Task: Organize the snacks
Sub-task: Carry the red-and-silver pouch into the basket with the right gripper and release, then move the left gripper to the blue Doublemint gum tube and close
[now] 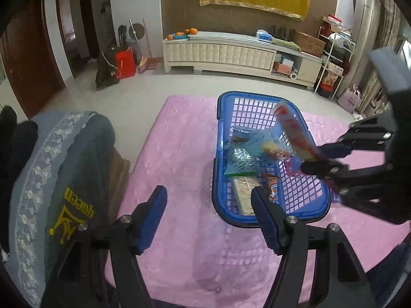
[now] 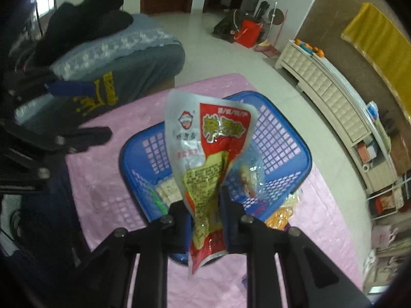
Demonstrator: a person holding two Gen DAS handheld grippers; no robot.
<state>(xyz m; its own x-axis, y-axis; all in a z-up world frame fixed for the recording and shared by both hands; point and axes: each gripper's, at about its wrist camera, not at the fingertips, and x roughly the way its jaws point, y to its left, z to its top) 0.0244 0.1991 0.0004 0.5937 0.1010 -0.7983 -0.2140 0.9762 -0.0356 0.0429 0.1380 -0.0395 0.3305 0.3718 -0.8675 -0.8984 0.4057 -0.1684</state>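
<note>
Because the red snack packet (image 2: 205,154) is floppy, I have the right gripper (image 2: 205,213) pinching it low near its bottom seal, so it stands up over the blue basket (image 2: 287,138) — a drop would land among the snacks already inside. My left gripper (image 1: 208,218) hangs wide and empty over the pink counter (image 1: 179,154), beside the basket and out of the way.

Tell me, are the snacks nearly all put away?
Getting there. Several packets already lie inside the blue basket. The right gripper is pinching a red and white snack packet above it, not yet dropped in. The left gripper is open and empty. An orange packet beside the basket seems still to go.
</note>
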